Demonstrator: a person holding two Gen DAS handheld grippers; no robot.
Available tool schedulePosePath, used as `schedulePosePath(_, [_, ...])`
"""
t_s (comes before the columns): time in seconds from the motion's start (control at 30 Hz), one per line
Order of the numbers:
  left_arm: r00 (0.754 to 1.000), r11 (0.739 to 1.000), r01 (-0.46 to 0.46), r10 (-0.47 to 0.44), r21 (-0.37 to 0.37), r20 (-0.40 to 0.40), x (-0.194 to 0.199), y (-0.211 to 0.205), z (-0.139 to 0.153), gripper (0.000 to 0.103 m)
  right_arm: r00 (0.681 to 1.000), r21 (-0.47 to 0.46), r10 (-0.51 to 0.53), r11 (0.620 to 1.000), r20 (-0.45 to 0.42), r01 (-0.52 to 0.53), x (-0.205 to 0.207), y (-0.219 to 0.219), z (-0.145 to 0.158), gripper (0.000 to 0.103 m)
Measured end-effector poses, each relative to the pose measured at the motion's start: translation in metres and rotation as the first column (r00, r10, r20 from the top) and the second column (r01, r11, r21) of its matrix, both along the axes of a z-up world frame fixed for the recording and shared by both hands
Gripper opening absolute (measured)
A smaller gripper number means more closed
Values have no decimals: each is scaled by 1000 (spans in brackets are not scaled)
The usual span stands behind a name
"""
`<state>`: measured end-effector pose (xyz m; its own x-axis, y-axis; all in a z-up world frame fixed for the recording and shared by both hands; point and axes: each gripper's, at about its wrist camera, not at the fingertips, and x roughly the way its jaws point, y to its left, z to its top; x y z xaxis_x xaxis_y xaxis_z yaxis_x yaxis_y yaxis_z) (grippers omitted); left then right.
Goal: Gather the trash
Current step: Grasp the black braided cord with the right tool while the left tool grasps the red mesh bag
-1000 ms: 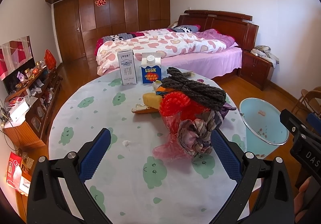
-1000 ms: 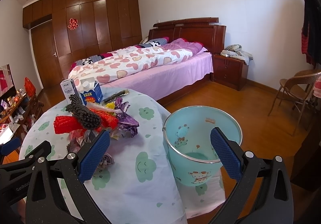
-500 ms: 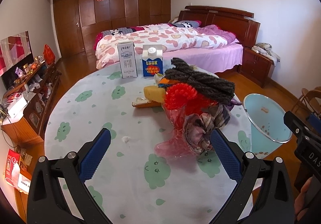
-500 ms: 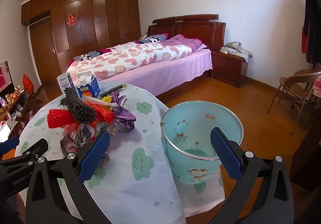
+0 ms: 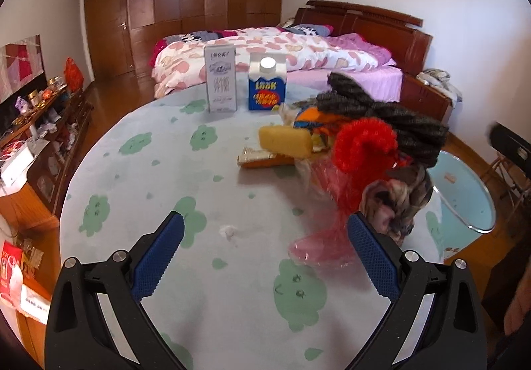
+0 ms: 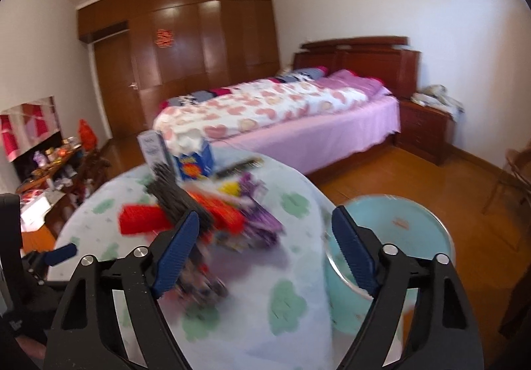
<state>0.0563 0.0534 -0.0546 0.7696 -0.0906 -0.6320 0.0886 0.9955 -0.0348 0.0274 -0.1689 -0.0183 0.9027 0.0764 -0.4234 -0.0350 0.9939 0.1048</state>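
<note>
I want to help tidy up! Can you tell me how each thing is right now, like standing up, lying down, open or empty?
White carton: upright on the table.
Blue carton: upright, cap on.
Trash pile: heaped on the table, not picked up.
Bin: beside the table, open top, looks nearly empty.
Left gripper: open, holding nothing.
Right gripper: jaws closing, nothing gripped.

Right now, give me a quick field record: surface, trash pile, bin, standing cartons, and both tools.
surface: round table with cloud-print cloth
trash pile: red mesh, dark braided rope, yellow sponge, pink plastic bag, heaped on the table's right side
bin: light blue bucket, beside the table edge, standing lower than the tabletop
cartons: white carton and blue carton, upright at the far side
left tool: open, nothing between its pads
right tool: closing, gripping nothing yet; view blurred
</note>
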Motion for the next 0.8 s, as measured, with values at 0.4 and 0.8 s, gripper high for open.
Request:
schedulePosePath(0.4, [996, 995, 83, -83, -50, 10, 15, 6, 4, 96, 929, 33, 316, 948, -192, -315, 84, 57, -25, 33])
schedulePosePath(0.8, [974, 976, 215, -213, -27, 75, 28, -38, 25, 82, 961, 155, 274, 951, -18, -268, 46, 12, 7, 24])
